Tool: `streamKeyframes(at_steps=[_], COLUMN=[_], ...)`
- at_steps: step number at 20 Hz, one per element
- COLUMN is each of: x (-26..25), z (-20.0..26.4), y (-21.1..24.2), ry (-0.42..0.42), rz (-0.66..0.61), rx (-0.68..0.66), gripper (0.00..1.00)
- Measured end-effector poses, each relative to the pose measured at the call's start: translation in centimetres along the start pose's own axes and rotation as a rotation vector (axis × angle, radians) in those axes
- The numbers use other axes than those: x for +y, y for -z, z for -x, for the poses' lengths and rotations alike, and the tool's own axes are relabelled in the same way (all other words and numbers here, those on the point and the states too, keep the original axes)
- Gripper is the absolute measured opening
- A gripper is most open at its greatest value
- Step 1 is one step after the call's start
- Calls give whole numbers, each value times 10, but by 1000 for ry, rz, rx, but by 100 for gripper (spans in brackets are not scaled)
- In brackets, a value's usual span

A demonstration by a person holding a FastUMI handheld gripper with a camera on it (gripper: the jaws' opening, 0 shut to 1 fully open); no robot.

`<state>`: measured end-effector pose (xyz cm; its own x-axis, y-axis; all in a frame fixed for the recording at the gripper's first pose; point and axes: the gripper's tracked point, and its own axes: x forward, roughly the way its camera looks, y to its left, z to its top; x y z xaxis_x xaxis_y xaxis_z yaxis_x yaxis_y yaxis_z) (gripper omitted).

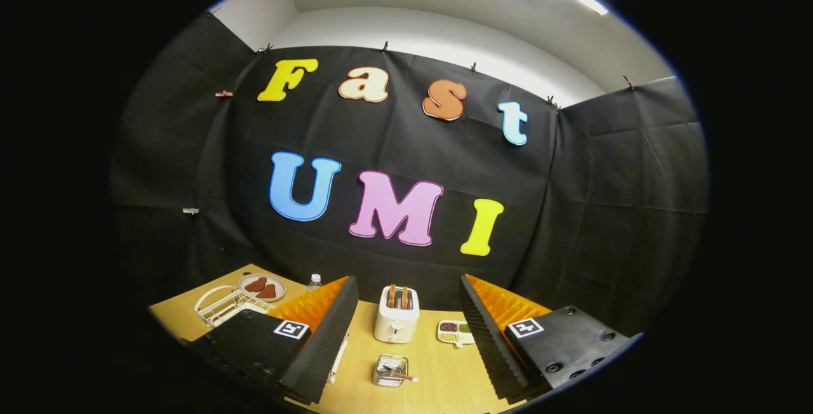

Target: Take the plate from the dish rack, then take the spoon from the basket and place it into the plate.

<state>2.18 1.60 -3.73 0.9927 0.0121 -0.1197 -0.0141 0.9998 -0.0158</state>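
Nothing of the task looks done yet. The gripper [406, 338] hangs above the light wooden surface [438, 376] with its fingers spread wide apart and nothing between them. The round pale plate with two reddish-brown patches [262, 287] leans in the white wire dish rack [225, 306], beyond the left finger and well apart from it, its face tipped up toward the camera. The small clear square basket [390, 370] sits between the fingers, just ahead of the cream toaster [396, 315]. In it lies a spoon [400, 375], its long axis running roughly crosswise, its pinkish end pointing toward the right finger. Both pickups and the placing remain.
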Motion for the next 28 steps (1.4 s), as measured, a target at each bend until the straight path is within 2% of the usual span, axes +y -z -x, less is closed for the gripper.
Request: streamKeyframes(at_steps=[10, 16, 21, 25, 28], x=[82, 149, 167, 176, 183], z=[-58, -106, -134, -153, -159], y=[50, 140, 220, 259, 278], ry=[-187, -261, -200, -154, -142], rz=[-115, -161, -140, -160, -152], rx=[206, 460, 635, 745, 794], gripper=[98, 97, 96, 96, 80])
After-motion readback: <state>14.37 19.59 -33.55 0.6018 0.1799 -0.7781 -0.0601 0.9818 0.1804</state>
